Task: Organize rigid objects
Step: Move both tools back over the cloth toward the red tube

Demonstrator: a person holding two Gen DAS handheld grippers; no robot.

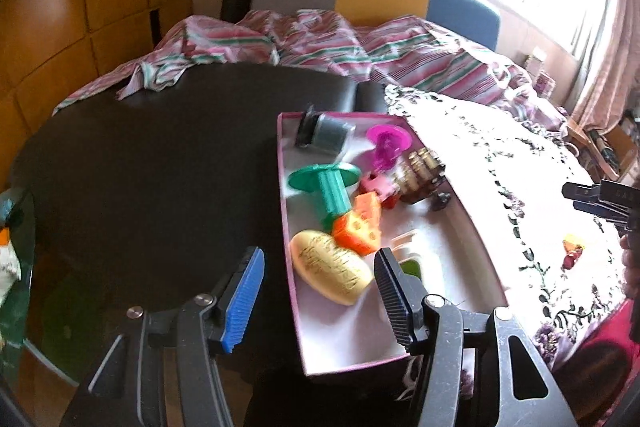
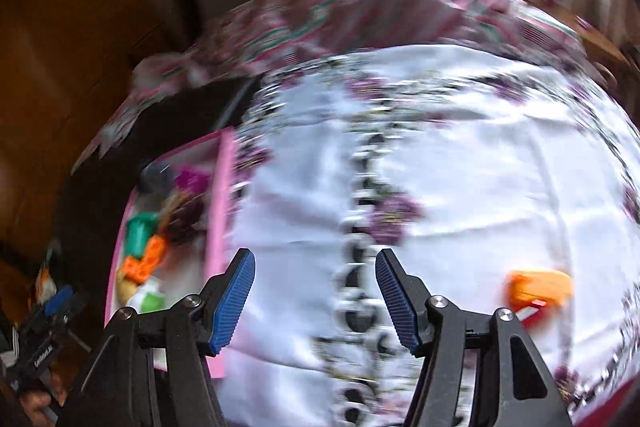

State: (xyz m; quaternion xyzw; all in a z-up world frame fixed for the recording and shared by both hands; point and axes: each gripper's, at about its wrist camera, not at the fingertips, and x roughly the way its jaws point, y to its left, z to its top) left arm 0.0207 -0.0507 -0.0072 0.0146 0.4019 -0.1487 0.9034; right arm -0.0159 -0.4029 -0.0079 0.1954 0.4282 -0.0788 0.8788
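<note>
table (image 1: 140, 167): we see its dark top ahead and to the left of our left gripper, bare where we can see it.
cloth (image 2: 460, 167): white with purple flowers, it spreads under and ahead of our right gripper; that view is blurred.
box (image 1: 286, 227): a pink-rimmed open box just ahead of the left gripper, between the dark top and the cloth; its long axis runs away from us.
progress: we judge the sorting mostly done, since most of the toys already lie in the box and only a few small things remain on the cloth.
gold oval (image 1: 330, 267): nearest piece in the box, just beyond the left fingertips, lying flat with its long axis slanting from far left to near right.
green spool (image 1: 326, 183): further in, tipped over, flange away from us and stem pointing back toward the left gripper.
orange wedge (image 1: 358, 223): touching the spool's stem end, beside the oval.
orange piece (image 2: 538, 289): still out on the cloth, ahead and right of the right gripper; too blurred to tell which way it points.
left gripper (image 1: 320, 299): jaws apart, nothing between them.
right gripper (image 2: 316, 297): jaws apart and empty over the cloth.
</note>
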